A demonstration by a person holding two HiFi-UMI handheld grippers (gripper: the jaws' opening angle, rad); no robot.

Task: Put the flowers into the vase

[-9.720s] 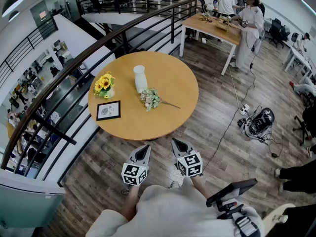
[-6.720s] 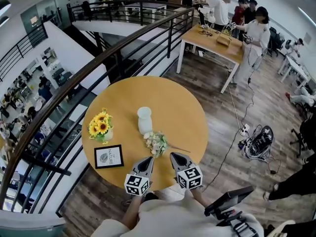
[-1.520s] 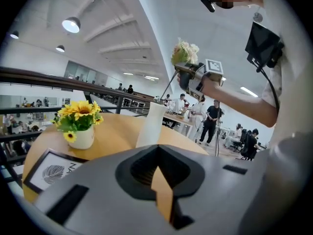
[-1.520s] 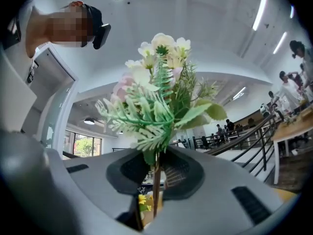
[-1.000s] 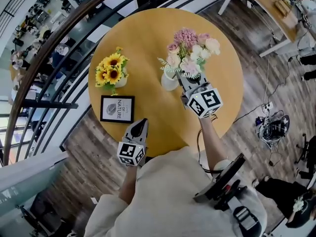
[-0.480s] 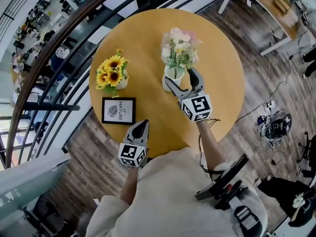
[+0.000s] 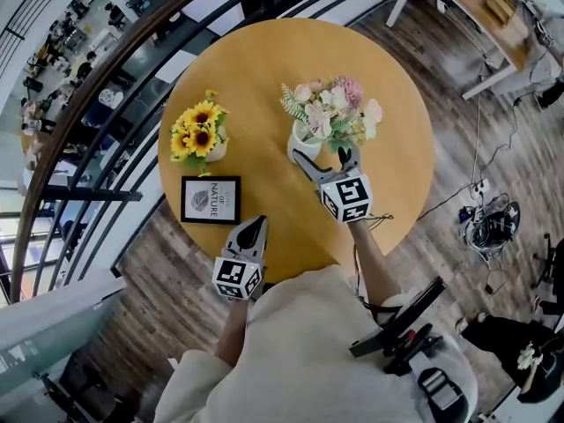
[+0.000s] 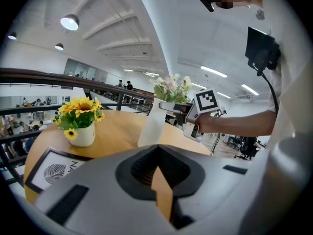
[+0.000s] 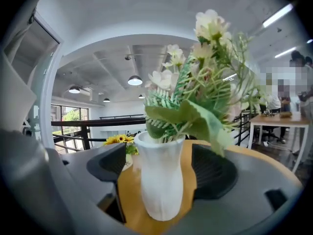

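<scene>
The white vase (image 7: 300, 144) stands on the round wooden table (image 7: 264, 60), and the bunch of pink and cream flowers (image 7: 331, 111) rests in its mouth. My right gripper (image 7: 322, 155) is level with the vase body, its jaws opening. In the right gripper view the vase (image 9: 161, 180) sits between the two pads with a gap on each side, and the flowers (image 9: 205, 82) lean right. The right gripper (image 9: 161, 177) holds nothing. My left gripper (image 7: 252, 226) hangs shut and empty off the table's near edge, and its view shows the vase (image 8: 150, 129).
A small pot of sunflowers (image 7: 201, 130) stands left of the vase, with a black picture frame (image 7: 210, 199) in front of it. A dark railing (image 7: 106, 86) curves past the table's left side. Wooden floor and a cable bundle (image 7: 486, 223) lie to the right.
The right gripper came down from holding the bunch above the vase. The flowers now rest in the vase, and the jaws have spread apart beside its body. The left gripper stayed still.
</scene>
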